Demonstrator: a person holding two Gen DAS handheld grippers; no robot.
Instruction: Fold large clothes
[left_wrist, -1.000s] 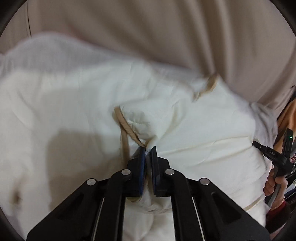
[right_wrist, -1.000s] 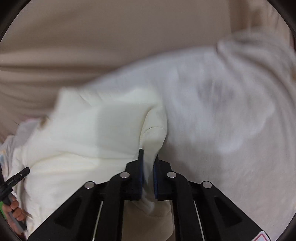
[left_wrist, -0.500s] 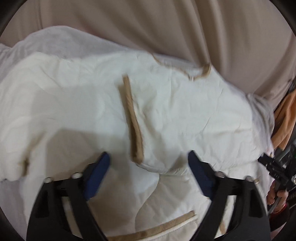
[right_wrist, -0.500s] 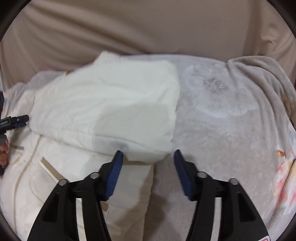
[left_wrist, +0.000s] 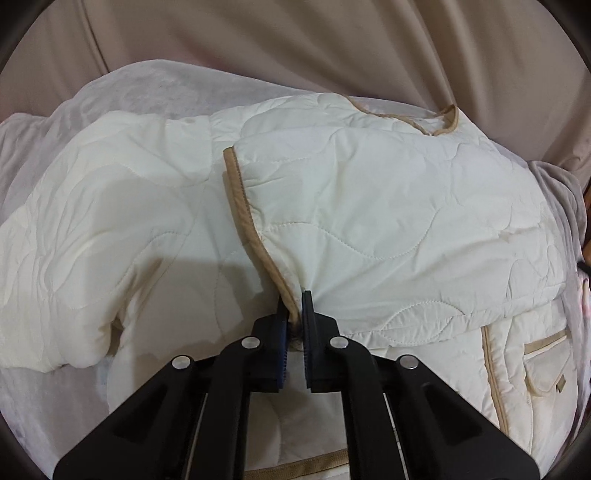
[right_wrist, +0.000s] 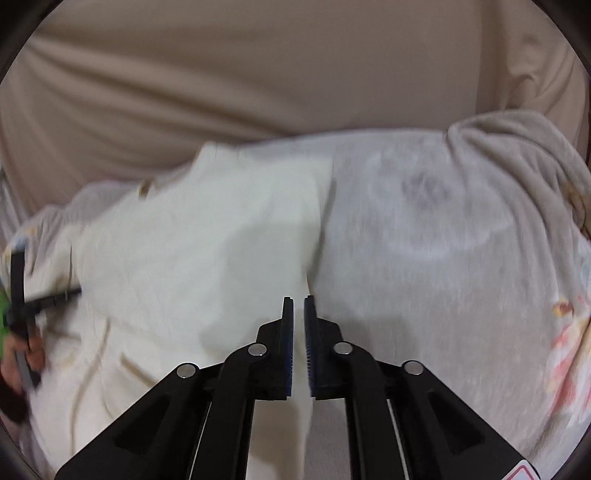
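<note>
A cream quilted jacket (left_wrist: 369, 206) with tan trim lies spread on a grey fleece blanket. One flap is folded over, and its tan edge (left_wrist: 240, 206) runs down to my left gripper (left_wrist: 294, 295), which is shut on that trimmed edge. In the right wrist view the jacket (right_wrist: 207, 251) is blurred and fills the left half. My right gripper (right_wrist: 298, 301) has its jaws nearly together at the jacket's right edge. I see no cloth between them. The other gripper (right_wrist: 26, 295) and hand show at the far left.
The grey fleece blanket (right_wrist: 443, 258) covers the surface and extends to the right, with a pink print (right_wrist: 565, 332) near its right edge. Beige draped fabric (left_wrist: 295, 44) hangs behind. A jacket pocket (left_wrist: 546, 362) lies at the lower right.
Both grippers were shut on the jacket one second ago, opened wide half a second ago, and have closed again. The left now pinches the tan-trimmed edge. The flap lies flatter.
</note>
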